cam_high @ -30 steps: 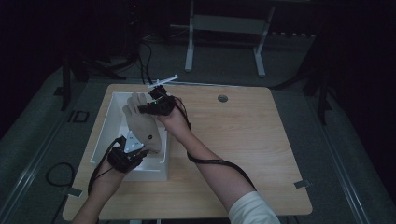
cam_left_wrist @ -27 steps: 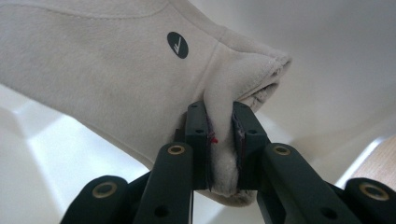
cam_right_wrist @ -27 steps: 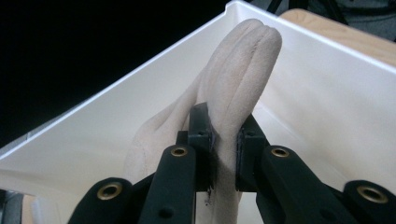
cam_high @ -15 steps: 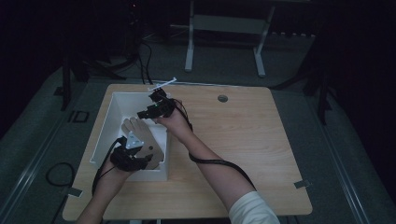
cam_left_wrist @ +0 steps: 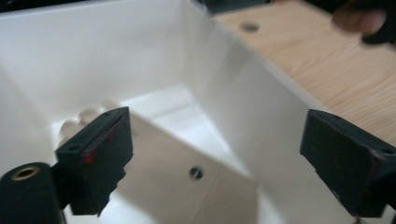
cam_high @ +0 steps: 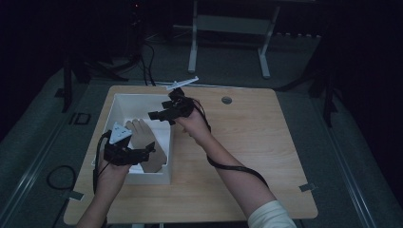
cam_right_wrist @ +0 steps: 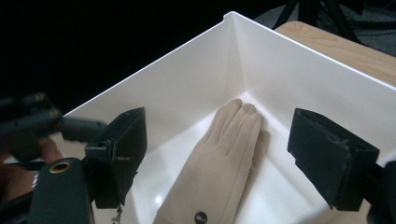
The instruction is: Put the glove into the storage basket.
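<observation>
Left gripper (cam_high: 151, 148): jaws spread wide with nothing between them, having just been opening; it hung over the near end of the white bin (cam_high: 121, 102), above the cuff end of the glove.
Right gripper (cam_high: 154, 115): jaws likewise parted and bare, just opened; it stood over the bin's right wall, pointing in toward the glove.
Glove (cam_right_wrist: 219, 163): a beige fabric glove lay flat on the bin's floor, fingers toward the bin's far corner, cuff toward its near wall; a small dark button (cam_right_wrist: 201, 217) sat near the cuff.
Handling: it looked light, soft and limp, likely to sag and fold when lifted; not fragile, not slippery.
Where to grip: the cuff edge or a pinch of loose cloth mid-palm seemed best, since the jaws would have to nip fabric off the bin's smooth floor.
Table (cam_high: 266, 142): wooden, bearing the bin at its left side.
</observation>
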Available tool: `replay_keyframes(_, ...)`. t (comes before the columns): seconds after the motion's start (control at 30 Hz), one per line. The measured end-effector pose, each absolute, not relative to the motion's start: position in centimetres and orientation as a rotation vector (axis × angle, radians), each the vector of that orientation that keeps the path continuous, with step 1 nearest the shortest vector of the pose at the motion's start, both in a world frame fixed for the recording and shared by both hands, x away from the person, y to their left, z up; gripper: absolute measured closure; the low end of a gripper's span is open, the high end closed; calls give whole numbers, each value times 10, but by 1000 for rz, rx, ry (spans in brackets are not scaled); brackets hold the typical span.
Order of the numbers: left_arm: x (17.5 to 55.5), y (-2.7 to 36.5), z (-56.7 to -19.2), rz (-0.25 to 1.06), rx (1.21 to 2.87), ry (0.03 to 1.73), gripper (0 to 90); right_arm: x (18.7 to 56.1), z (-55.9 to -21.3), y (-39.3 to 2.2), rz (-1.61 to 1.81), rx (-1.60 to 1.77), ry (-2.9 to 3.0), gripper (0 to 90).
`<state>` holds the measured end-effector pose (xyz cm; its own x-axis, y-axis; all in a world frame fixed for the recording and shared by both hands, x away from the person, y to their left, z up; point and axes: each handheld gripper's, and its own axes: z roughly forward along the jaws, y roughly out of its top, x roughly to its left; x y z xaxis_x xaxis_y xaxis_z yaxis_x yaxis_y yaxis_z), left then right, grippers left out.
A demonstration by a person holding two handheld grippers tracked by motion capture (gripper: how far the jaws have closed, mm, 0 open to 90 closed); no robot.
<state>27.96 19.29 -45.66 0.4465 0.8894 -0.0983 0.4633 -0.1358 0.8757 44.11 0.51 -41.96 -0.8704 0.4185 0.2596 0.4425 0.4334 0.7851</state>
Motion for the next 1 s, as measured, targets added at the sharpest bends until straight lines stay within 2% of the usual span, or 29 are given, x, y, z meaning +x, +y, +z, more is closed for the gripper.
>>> replay_keyframes(0.17,274,179,-441,623,1760,1083,98,432,-411,-18,-1496,-785,-2676,180)
replay_keyframes(0.4,269,146,-424,618,1797,980,98,422,-406,-57,-1535,-794,-2678,180)
replay_keyframes(0.7,261,86,-414,530,1855,809,99,409,-409,-111,-1564,-832,-2704,176)
replay_keyframes(1.0,259,37,-431,428,1934,719,99,400,-425,-158,-1574,-876,-2696,177)
